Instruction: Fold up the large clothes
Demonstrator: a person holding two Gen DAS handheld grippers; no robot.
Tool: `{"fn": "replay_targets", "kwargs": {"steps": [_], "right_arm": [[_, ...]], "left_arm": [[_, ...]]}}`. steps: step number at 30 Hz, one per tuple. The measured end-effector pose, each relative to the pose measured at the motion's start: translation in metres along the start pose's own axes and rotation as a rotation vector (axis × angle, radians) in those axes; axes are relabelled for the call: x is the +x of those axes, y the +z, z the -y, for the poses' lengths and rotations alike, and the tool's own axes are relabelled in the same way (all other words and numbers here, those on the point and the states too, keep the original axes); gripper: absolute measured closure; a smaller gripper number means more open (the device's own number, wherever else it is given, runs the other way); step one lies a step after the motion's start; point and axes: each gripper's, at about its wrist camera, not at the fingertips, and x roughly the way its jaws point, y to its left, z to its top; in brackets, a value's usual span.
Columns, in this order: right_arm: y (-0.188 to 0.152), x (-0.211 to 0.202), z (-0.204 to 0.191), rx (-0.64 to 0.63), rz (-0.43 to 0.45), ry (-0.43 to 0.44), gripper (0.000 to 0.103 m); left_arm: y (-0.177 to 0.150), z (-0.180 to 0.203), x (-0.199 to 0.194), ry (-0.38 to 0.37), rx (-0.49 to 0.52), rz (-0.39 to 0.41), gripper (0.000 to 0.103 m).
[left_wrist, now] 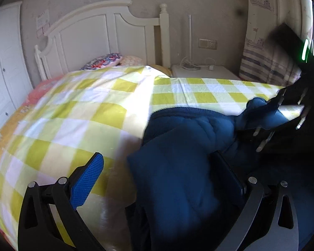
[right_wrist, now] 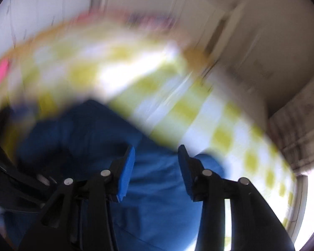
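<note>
A dark blue padded garment (left_wrist: 178, 177) lies bunched on the yellow-and-white checked bedcover (left_wrist: 83, 115). My left gripper (left_wrist: 159, 159) stands open low over the bed. Its left blue pad (left_wrist: 88, 179) is bare with cover showing beside it, and the garment drapes over and hides the right finger. My right gripper (left_wrist: 282, 117) appears dark and blurred at the right, at the garment's far edge. In the blurred right wrist view my right gripper (right_wrist: 156, 167) is open, its blue pads (right_wrist: 126, 173) apart, with the blue garment (right_wrist: 157, 198) lying below and between them, untouched by the pads.
A white headboard (left_wrist: 106, 33) and patterned pillows (left_wrist: 104, 60) stand at the far end of the bed. A white nightstand (left_wrist: 201, 71) with a lamp is behind the bed, a striped curtain (left_wrist: 268, 62) to its right, a white wardrobe (left_wrist: 4, 67) at left.
</note>
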Motion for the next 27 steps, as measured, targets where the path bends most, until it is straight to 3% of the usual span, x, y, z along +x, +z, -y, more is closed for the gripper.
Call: {"fn": "replay_targets", "kwargs": {"steps": [2,7,11,13,14,17,21,25,27], "right_arm": [[0.001,0.002,0.012,0.067,0.0,0.062,0.06],[0.008,-0.013,0.007,0.004,-0.009,0.018,0.058],[0.02,-0.041,0.004,0.074,0.112,0.118,0.058],[0.029,-0.043,-0.011,0.032,0.14,0.126,0.057],[0.033,-0.039,-0.024,-0.008,0.131,0.114,0.056],[0.036,0.001,-0.058,-0.143,-0.006,0.021,0.055],[0.042,0.005,-0.06,-0.132,-0.025,0.008,0.051],[0.03,-0.02,-0.043,-0.053,0.049,0.048,0.051],[0.015,-0.055,-0.036,-0.005,0.147,0.067,0.049]], "left_arm": [[0.0,0.0,-0.003,0.013,0.015,-0.011,0.004],[-0.006,-0.007,-0.021,0.079,0.045,-0.019,0.004],[-0.022,-0.022,-0.032,0.07,0.009,-0.006,0.004],[-0.028,-0.026,-0.032,0.054,-0.003,-0.006,0.004],[-0.03,-0.029,-0.03,0.041,-0.015,-0.011,0.004],[-0.032,-0.031,-0.024,0.033,-0.032,-0.026,0.004],[-0.036,-0.04,-0.015,-0.035,-0.08,-0.046,0.004],[-0.038,-0.039,-0.018,-0.041,-0.079,-0.029,0.004],[-0.039,-0.039,-0.018,-0.047,-0.084,-0.029,0.004]]}}
